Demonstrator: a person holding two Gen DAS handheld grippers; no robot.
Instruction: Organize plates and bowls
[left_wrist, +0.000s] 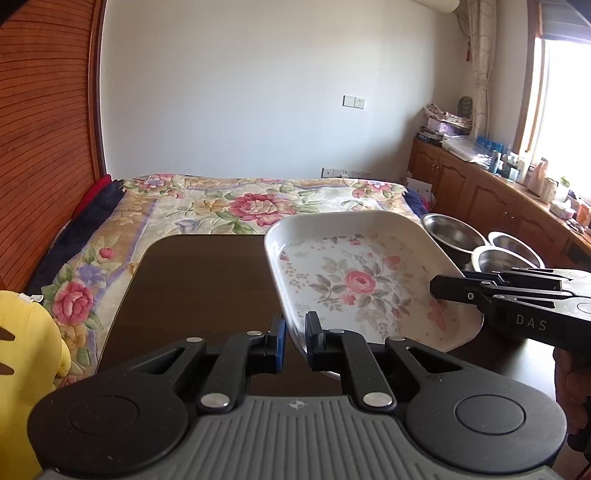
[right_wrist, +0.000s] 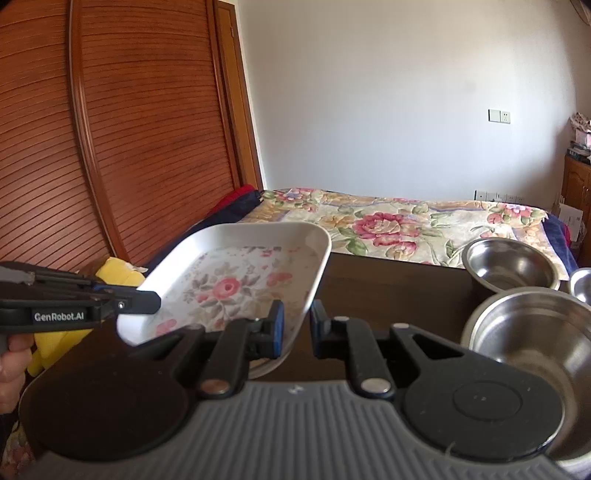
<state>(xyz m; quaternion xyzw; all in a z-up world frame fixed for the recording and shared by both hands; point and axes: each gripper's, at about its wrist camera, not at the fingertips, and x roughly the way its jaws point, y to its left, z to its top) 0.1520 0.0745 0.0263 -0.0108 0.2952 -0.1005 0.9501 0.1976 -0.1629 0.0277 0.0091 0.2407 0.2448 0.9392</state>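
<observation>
A white rectangular plate (left_wrist: 354, 280) with a rose pattern hangs tilted above the dark table (left_wrist: 199, 288). My left gripper (left_wrist: 295, 328) is shut on its near left rim. My right gripper (left_wrist: 437, 288) comes in from the right and is shut on the plate's right rim. In the right wrist view the plate (right_wrist: 236, 280) sits left of centre, its right rim between the fingers of my right gripper (right_wrist: 297, 317), and my left gripper (right_wrist: 153, 297) clamps the far left edge. Three steel bowls (right_wrist: 532, 332) (right_wrist: 509, 266) (right_wrist: 581, 284) stand on the table's right side.
A bed (left_wrist: 240, 206) with a floral cover lies beyond the table (right_wrist: 388, 288). A slatted wooden wardrobe (right_wrist: 129, 129) stands at the left, a yellow soft object (left_wrist: 26, 354) below it. A wooden cabinet (left_wrist: 480, 188) with clutter runs along the right wall under the window.
</observation>
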